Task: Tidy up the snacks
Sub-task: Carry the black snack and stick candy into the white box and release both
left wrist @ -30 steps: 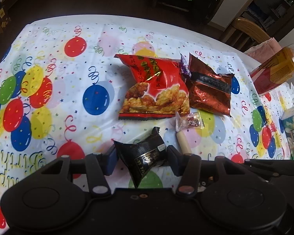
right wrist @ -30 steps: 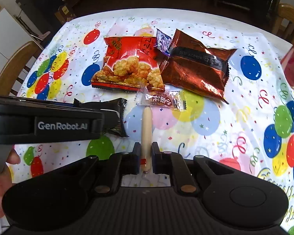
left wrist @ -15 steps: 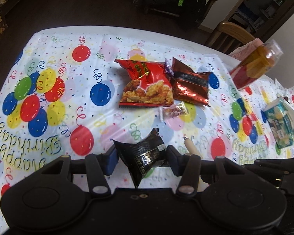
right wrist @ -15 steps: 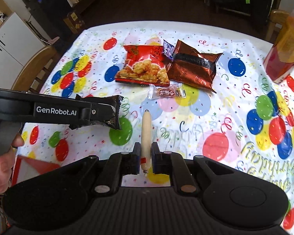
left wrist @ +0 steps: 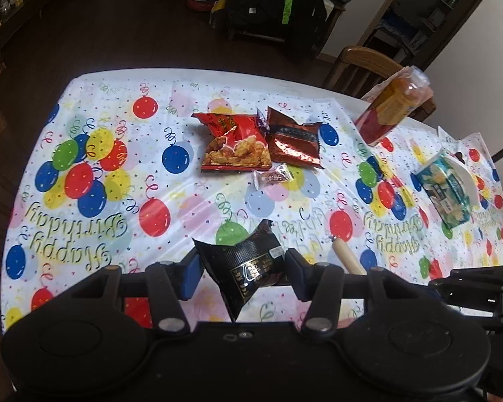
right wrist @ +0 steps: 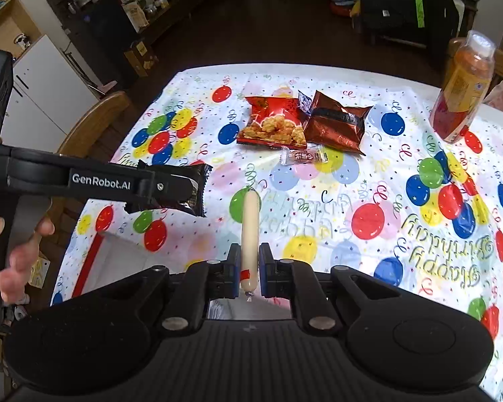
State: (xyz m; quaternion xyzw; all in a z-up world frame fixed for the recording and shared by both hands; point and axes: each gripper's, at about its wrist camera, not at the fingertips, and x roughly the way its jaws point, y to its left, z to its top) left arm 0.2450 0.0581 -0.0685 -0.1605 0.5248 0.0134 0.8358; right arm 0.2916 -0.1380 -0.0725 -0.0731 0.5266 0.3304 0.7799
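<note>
The black packet (left wrist: pixel 248 264) sits between the fingers of the left tool (left wrist: pixel 241 268), pinched at its sides and held above the bench (left wrist: pixel 84 221), one corner pointing down toward the camera. The fingers stand fairly wide, spread only as far as the packet's width, with the blue pads pressed into its foil. In the right wrist view the same tool reaches in from the left, the packet (right wrist: pixel 187 194) jutting from its tip, and a hand (right wrist: pixel 13 248) grips its handle. The right tool (right wrist: pixel 249 268) is nearly closed, pinching a pale sausage stick (right wrist: pixel 249 224) close to its near end by the red band; the stick points forward and away over the bench, clear of the cloth. Its far tip also shows in the left wrist view (left wrist: pixel 347 256), just right of the left tool. Farther out on the balloon cloth lie a red bag (left wrist: pixel 234 144) and a brown bag (left wrist: pixel 293 140) side by side and touching, with a small wrapped candy (left wrist: pixel 273 177) just in front of them. A bottle (right wrist: pixel 462 90) stands toward the far right, and a tissue pack (left wrist: pixel 447 191) lies at the right edge. A red-edged box (right wrist: pixel 117 264) shows below the left tool near the bench's near-left edge.
</note>
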